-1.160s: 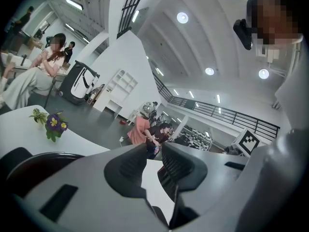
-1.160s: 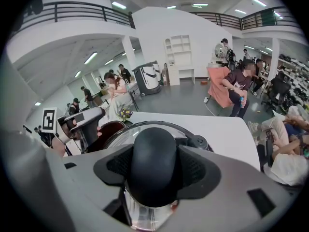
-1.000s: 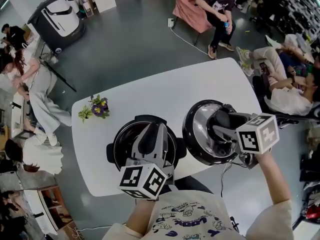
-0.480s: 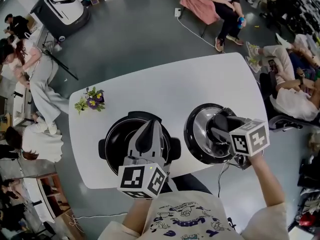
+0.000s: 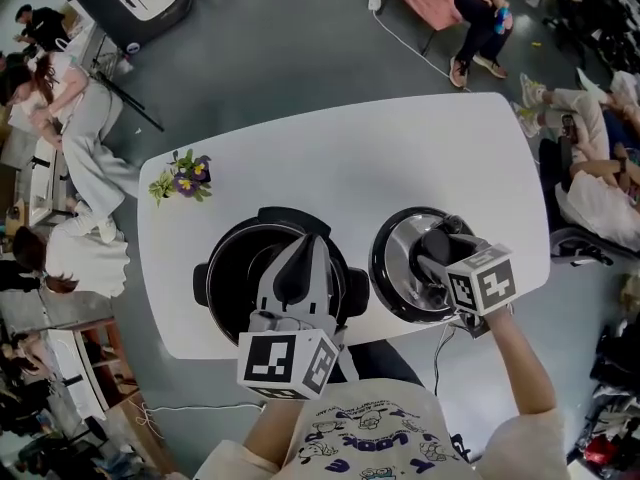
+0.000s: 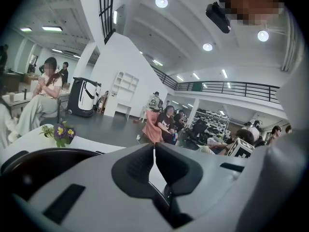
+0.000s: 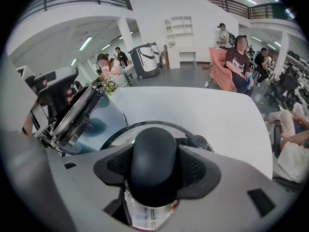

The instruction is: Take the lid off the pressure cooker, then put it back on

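Observation:
The black pressure cooker pot (image 5: 225, 268) stands open on the white table (image 5: 350, 158), near its front edge. My left gripper (image 5: 300, 253) hovers over the pot's mouth, shut with nothing between its fingers; its jaws meet in the left gripper view (image 6: 154, 153), above the pot's dark rim (image 6: 29, 161). To the pot's right, the shiny round lid (image 5: 395, 258) sits low at the table's front right. My right gripper (image 5: 435, 258) is shut on the lid's black knob (image 7: 154, 163). Whether the lid rests on the table I cannot tell.
A small pot of purple and yellow flowers (image 5: 180, 180) stands at the table's left edge. A cable (image 5: 440, 348) hangs off the front right. People sit on chairs beyond the far right corner (image 5: 480, 8) and stand at the left (image 5: 80, 128).
My right gripper has come down with the lid, which now sits lower and flatter beside the pot. The left gripper has sunk a little over the pot's mouth.

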Action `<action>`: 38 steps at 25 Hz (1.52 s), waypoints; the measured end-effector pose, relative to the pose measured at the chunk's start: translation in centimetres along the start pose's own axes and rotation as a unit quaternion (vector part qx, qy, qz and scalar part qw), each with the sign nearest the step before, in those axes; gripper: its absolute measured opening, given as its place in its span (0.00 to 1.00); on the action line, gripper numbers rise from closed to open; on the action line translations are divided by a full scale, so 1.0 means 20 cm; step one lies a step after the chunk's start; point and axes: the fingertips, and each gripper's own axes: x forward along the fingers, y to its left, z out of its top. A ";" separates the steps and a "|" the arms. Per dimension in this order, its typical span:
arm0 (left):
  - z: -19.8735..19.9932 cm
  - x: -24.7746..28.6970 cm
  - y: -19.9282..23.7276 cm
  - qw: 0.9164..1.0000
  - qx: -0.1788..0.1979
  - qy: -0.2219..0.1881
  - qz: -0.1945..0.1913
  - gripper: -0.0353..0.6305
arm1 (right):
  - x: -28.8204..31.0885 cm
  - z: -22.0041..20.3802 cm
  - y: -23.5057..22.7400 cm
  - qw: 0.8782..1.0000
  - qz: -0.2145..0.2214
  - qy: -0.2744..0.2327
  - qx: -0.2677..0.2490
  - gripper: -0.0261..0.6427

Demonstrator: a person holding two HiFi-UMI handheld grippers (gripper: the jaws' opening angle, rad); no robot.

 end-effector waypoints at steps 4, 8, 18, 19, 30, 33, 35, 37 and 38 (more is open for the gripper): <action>-0.02 -0.01 0.03 1.000 0.002 0.004 0.009 0.09 | 0.08 -0.02 0.02 1.000 -0.003 0.006 -0.009 0.48; -0.04 -0.01 0.07 1.000 0.001 0.007 0.016 0.09 | 0.15 -0.04 0.03 1.000 -0.012 0.014 -0.020 0.48; -0.11 -0.02 0.14 1.000 -0.002 0.016 0.018 0.09 | 0.31 -0.11 0.08 0.999 -0.032 0.025 -0.034 0.48; -0.12 -0.02 0.14 1.000 -0.003 0.017 0.019 0.09 | 0.32 -0.12 0.08 0.998 -0.035 0.026 -0.036 0.48; -0.15 -0.06 0.18 0.999 -0.009 0.024 0.021 0.09 | 0.38 -0.21 0.14 0.996 -0.061 0.041 -0.055 0.48; -0.15 -0.08 0.19 0.999 -0.010 0.024 0.022 0.09 | 0.39 -0.25 0.15 0.995 -0.069 0.047 -0.061 0.48; -0.16 -0.09 0.21 0.999 -0.012 0.025 0.022 0.09 | 0.40 -0.26 0.15 0.994 -0.071 0.047 -0.062 0.48; -0.16 -0.10 0.22 0.999 -0.012 0.026 0.023 0.09 | 0.41 -0.27 0.15 0.994 -0.070 0.048 -0.062 0.48; -0.17 -0.10 0.23 0.999 -0.011 0.026 0.023 0.09 | 0.41 -0.27 0.15 0.995 -0.069 0.048 -0.062 0.48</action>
